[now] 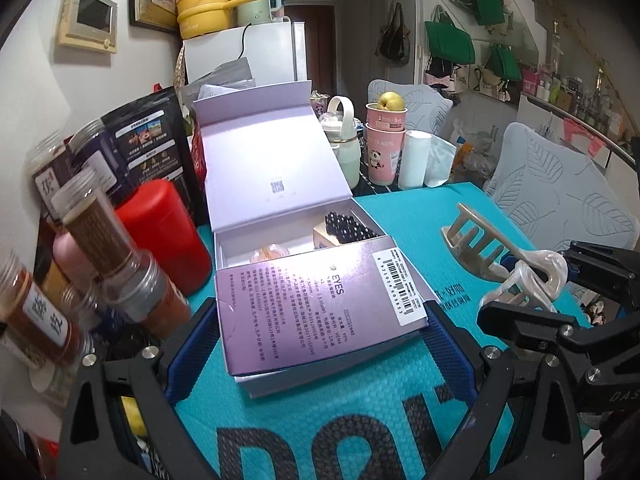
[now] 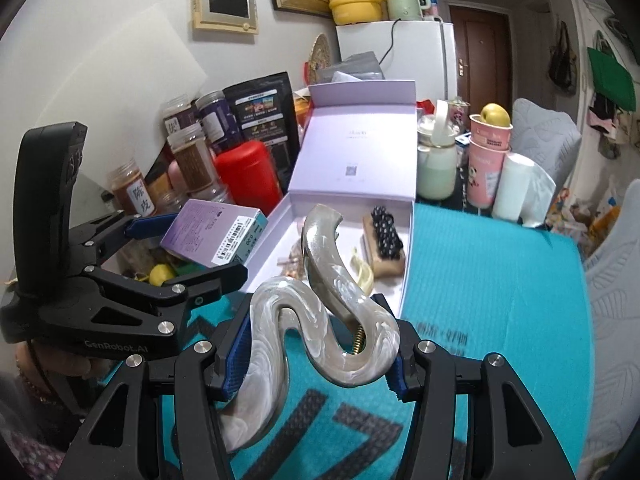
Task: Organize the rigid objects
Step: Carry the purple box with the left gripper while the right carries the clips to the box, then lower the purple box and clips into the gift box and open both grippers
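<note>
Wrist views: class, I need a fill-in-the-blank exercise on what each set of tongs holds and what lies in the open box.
1. The right tongs grip a pearly hair ____.
2. The left tongs hold a small ____ carton.
3. The white box on the teal mat has its lid ____.
4. An apple sits on the stacked pink ____.

Missing words: clip; purple; open; cups

Spice jars [image 1: 60,276] motion-blurred, storage box [image 1: 280,240] contents half hidden behind purple carton [image 1: 320,304].
</note>
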Demonstrator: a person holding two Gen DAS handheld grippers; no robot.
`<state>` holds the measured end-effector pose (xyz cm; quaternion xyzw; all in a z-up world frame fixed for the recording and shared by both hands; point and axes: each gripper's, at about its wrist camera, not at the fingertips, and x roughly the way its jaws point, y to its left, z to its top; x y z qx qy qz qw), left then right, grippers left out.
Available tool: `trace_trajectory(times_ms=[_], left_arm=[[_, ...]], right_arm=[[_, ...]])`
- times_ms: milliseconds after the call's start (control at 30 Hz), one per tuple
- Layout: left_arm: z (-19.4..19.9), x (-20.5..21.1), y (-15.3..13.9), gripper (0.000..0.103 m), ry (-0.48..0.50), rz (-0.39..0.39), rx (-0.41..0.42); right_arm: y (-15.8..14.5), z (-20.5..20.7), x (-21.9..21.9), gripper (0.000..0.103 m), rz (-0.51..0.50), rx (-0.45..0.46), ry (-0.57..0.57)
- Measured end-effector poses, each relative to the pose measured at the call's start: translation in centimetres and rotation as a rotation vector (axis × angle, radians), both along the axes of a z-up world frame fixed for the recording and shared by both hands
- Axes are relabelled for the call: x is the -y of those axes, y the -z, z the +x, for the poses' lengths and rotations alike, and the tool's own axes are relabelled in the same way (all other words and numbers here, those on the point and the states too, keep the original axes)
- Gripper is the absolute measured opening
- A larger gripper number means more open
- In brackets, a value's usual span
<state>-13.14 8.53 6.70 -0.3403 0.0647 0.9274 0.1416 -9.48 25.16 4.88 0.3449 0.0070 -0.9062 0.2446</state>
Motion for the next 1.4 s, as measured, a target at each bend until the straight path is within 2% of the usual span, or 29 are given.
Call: trace_trajectory(times_ms=[467, 633, 967, 1267, 1400], left_arm=[[-5.5, -0.7, -0.6, 0.098, -0.034, -0.028, -0.007], [-7.9, 0.0, 0.3, 0.098, -0.05, 0.004, 0.03], [-11.8, 1.0, 4.4, 0.098, -0.087, 0.004, 0.127], [-13.4, 1.5, 7.8, 0.098, -0.077, 0.005, 0.196], [-13.7, 1.5, 9.1, 0.098, -0.085, -0.021, 0.218]], right_arm=[[-1.3, -6.2, -1.0, 0.054, -0.005, -0.007, -0.009], [-1.1, -8.5, -1.0, 0.054, -0.009, 0.009, 0.003], [1.4, -12.0, -0.1, 0.054, -0.033, 0.047, -0.001], [5.2, -14.0, 1.2, 0.054, -0.06, 0.096, -0.02], [6.9, -14.6, 1.5, 0.054, -0.067, 0.129, -0.022]])
